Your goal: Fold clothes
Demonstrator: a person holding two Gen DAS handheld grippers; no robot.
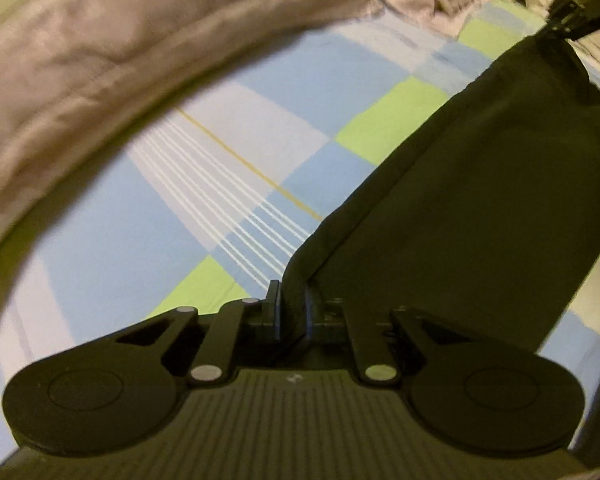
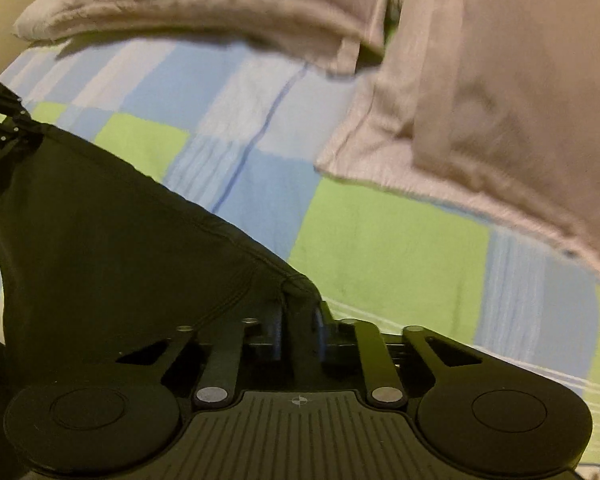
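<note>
My left tongs [image 1: 292,312] and right tongs [image 2: 300,328] clench the dark garment [image 1: 460,200], probably its hem corners; next, carry it forward together.

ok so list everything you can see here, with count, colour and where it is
dark garment: one, black, stretched above the sheet between both grippers
bed sheet: one, blue, green and white checks, under everything
pillows: two, pale pinkish grey, at the far side of the sheet
left hand-held gripper: one, black, shut on one end of the garment's edge
right hand-held gripper: one, black, shut on the other end of the edge
</note>
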